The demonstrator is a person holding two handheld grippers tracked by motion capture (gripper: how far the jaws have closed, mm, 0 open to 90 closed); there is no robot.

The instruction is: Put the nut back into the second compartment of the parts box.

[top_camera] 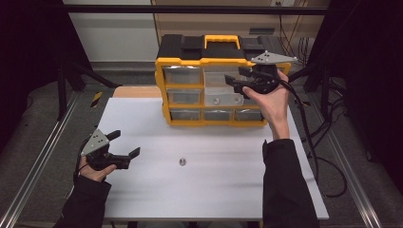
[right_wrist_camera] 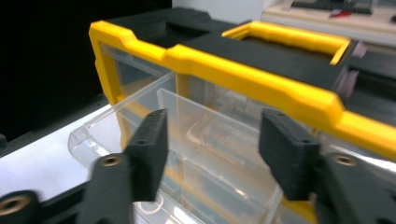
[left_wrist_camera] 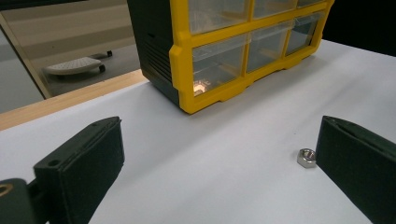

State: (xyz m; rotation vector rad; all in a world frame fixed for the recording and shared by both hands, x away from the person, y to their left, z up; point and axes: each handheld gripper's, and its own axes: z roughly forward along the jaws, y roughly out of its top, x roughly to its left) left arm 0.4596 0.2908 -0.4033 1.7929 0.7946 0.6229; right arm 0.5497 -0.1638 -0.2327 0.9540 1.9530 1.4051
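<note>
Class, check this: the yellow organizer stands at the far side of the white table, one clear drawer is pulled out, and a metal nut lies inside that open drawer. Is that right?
Not quite. The nut lies on the bare white table, near the left gripper, as the high view shows; the left gripper view shows it on the tabletop too. The rest holds: the yellow organizer stands at the far side and one clear drawer is pulled out.
</note>
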